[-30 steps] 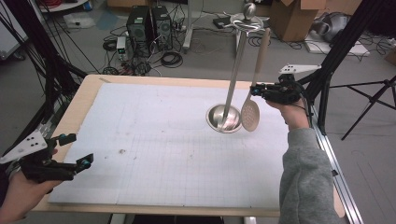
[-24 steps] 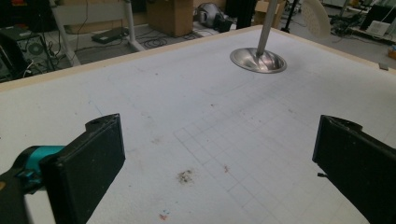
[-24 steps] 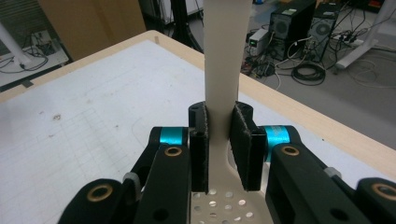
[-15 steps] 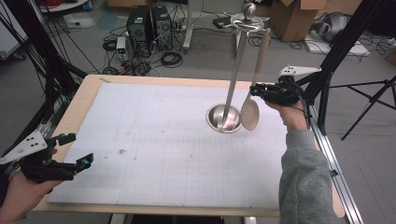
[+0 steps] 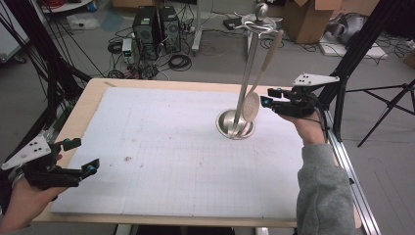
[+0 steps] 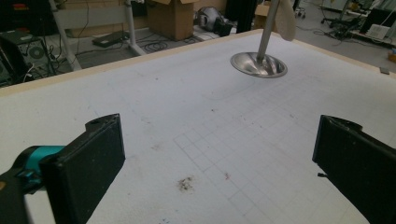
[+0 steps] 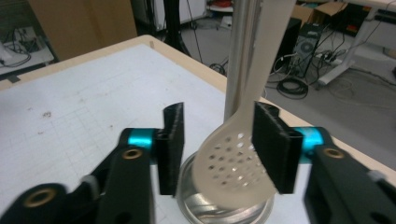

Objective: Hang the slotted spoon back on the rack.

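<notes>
right gripper [image 7: 217, 149] is held spread around the hanging slotted spoon [image 7: 236, 161], probably light, stiff plastic that'd swing, so it's best pinched at the bowl.

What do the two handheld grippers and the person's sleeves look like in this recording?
Both grippers are black with flat, ribbed rectangular jaws on teal collars and brass-coloured rivets at the joints. The left gripper and right gripper each carry a grey three-cornered plate dotted with holes. A black cable trails from the right one. A grey sleeve covers the right forearm.
</notes>
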Available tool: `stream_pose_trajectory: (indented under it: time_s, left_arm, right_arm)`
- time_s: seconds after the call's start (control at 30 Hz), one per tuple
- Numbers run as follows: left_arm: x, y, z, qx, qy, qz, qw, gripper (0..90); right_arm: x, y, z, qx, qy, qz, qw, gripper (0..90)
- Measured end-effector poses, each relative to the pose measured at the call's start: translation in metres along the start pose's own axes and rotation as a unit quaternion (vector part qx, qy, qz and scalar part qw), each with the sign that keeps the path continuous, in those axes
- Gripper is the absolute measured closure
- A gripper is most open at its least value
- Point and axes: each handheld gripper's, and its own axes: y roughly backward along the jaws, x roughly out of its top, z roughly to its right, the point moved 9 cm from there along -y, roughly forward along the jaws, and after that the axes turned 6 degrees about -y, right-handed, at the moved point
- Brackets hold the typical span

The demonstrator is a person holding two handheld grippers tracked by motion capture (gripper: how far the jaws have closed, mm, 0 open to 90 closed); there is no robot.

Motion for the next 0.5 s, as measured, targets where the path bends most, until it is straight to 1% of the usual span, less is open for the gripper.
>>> stream_pose_trajectory:
  time_s: [0.1,0.23,0.27,0.33,0.4,0.5]
  left_arm:
    - [0.0,-0.001,0.001,-0.001,0.0,-0.002,1.0,2.7]
    - [-0.001,-0.001,0.001,0.0,0.002,-0.003,1.0,2.7]
    - [-0.001,-0.001,0.001,0.001,0.002,-0.003,1.0,2.7]
    - [-0.001,-0.001,0.001,0.001,0.001,-0.002,1.0,2.7]
    - [-0.001,-0.001,0.001,0.001,0.001,-0.001,1.0,2.7]
    - [0.0,-0.002,0.0,0.001,0.001,-0.001,1.0,2.7]
  right_arm:
    - [-0.006,0.0,-0.002,0.001,-0.006,0.003,1.0,38.5]
    - [-0.012,0.002,-0.007,-0.002,-0.011,0.012,0.9999,25.8]
    - [-0.014,0.002,-0.009,0.001,-0.013,0.014,0.9998,22.6]
    - [-0.016,0.001,-0.014,0.01,-0.016,0.013,0.9997,18.9]
    - [-0.018,0.001,-0.019,0.017,-0.011,0.016,0.9997,15.2]
    - [-0.017,0.002,-0.031,0.039,-0.003,0.021,0.999,14.0]
